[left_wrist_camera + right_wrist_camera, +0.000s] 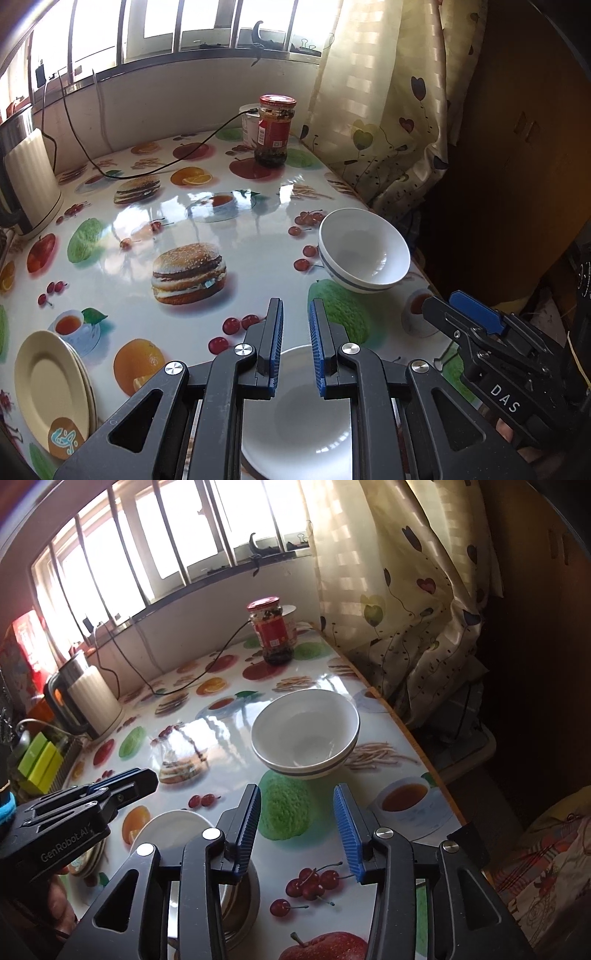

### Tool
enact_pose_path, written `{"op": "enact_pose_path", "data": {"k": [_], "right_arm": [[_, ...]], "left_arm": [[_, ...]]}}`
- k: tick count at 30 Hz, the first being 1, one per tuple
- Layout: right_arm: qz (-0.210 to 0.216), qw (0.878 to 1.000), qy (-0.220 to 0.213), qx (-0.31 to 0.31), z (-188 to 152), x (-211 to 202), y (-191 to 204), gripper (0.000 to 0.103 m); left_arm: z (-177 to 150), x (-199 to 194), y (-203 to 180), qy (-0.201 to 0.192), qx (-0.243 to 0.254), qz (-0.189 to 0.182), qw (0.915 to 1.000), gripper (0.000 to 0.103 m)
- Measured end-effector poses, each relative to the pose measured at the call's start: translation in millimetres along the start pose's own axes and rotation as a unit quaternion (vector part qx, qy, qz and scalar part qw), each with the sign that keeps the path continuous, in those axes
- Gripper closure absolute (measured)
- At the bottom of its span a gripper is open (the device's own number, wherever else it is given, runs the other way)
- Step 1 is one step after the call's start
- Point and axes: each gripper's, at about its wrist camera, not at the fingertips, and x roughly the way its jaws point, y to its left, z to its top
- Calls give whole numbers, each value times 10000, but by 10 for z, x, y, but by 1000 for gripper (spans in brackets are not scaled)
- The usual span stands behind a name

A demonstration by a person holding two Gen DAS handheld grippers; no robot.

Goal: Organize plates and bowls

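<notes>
Two nested white bowls with a blue stripe (364,251) stand near the table's right edge; they also show in the right wrist view (306,733). A second white bowl (295,417) lies right under my left gripper (296,314), whose jaws are slightly apart and empty. It shows in the right wrist view (170,827) at lower left. Stacked cream plates (50,391) lie at the near left. My right gripper (297,794) is open and empty, short of the striped bowls. It appears in the left wrist view (469,310) at right.
A red-lidded jar (275,129) and a white tub (249,123) stand at the back of the fruit-print table (184,206). A kettle (29,184) with a black cable stands at left. A curtain (388,110) hangs along the right edge. Green boxes (38,760) sit far left.
</notes>
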Motion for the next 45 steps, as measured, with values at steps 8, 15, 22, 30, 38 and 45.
{"op": "enact_pose_path", "data": {"k": [8,15,22,30,38,45], "right_arm": [[-175,9998,3,86,177,189,-237,60],[-196,9997,67,128,317,406,-368,60],[-203,9995,234,32,398,669,-428,60],[-143,9991,391,-12,422,876,-491,60],[-84,9990,433,-14,445,961,-515,71],[3,9990,437,-23,480,1005,-518,86]], "left_arm": [[223,246,-91,94,-10,-97,9999,88],[374,499,-172,274,-22,-171,9995,88],[444,779,-285,553,165,17,9983,88],[471,981,-338,799,226,148,9964,88],[477,1058,-375,872,194,148,9959,88],[477,1090,-376,892,210,150,9957,88]]}}
